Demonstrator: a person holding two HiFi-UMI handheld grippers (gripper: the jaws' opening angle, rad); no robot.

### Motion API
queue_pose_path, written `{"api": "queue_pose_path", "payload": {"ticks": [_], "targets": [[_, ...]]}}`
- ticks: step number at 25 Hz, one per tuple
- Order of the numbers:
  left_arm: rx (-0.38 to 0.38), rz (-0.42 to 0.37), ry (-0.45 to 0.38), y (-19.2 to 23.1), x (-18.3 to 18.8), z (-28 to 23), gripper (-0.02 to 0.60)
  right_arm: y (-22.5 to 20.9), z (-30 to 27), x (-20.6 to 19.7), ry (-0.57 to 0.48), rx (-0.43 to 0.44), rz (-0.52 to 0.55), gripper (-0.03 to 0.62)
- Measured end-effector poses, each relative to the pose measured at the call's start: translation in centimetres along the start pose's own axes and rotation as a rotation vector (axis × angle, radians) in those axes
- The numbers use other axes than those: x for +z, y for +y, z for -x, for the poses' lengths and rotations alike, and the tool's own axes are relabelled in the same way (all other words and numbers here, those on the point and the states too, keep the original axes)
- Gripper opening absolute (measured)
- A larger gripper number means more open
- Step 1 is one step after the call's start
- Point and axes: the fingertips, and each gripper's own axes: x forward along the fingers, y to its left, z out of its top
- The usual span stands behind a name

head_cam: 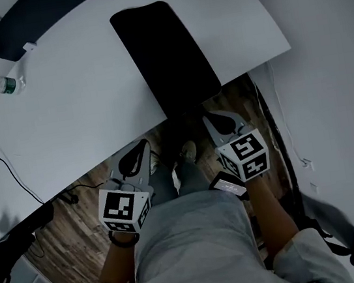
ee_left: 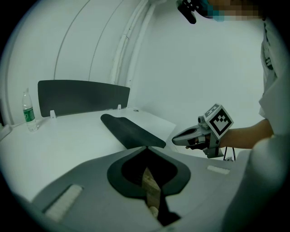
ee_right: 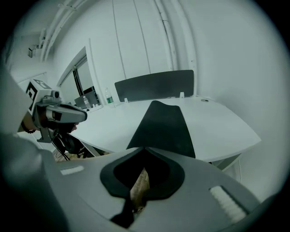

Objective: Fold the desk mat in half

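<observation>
Head view: down over the wood floor (head_cam: 61,247), the left gripper (head_cam: 142,145) has its fingers pressed together, nothing between them. Same for the right gripper (head_cam: 216,121), closed and empty, tips just short of the table (head_cam: 79,106). The black mat (head_cam: 167,56) lies flat, unfolded, its near end reaching the table's front edge. At the far left stands a bottle (head_cam: 4,84).

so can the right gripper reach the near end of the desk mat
Probably yes: the right gripper sits just short of the desk mat's near end with nothing between, though its jaws are shut.
</observation>
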Motion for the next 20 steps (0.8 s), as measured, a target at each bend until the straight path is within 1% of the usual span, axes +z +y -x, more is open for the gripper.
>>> {"api": "queue_pose_path", "payload": {"ticks": [4, 7, 11, 20], "targets": [[-0.006, -0.006, -0.03, 0.1, 1.2, 1.2, 0.018, 2.5, 1.3, 2.1, -0.028, 0.038, 0.029, 0.006], [-0.008, -0.015, -0.044, 0.4, 1.9, 2.1, 0.018, 3.8, 2.3, 3.8, -0.053, 0.049, 0.051, 0.006], [-0.01, -0.023, -0.058, 0.3, 3.0, 3.2, 0.018, 4.8, 4.0, 5.5, -0.095, 0.059, 0.054, 0.006], [-0.03, -0.052, -0.088, -1.0, 4.5, 5.1, 0.018, 6.3, 7.4, 7.2, -0.163, 0.067, 0.029, 0.006]]}}
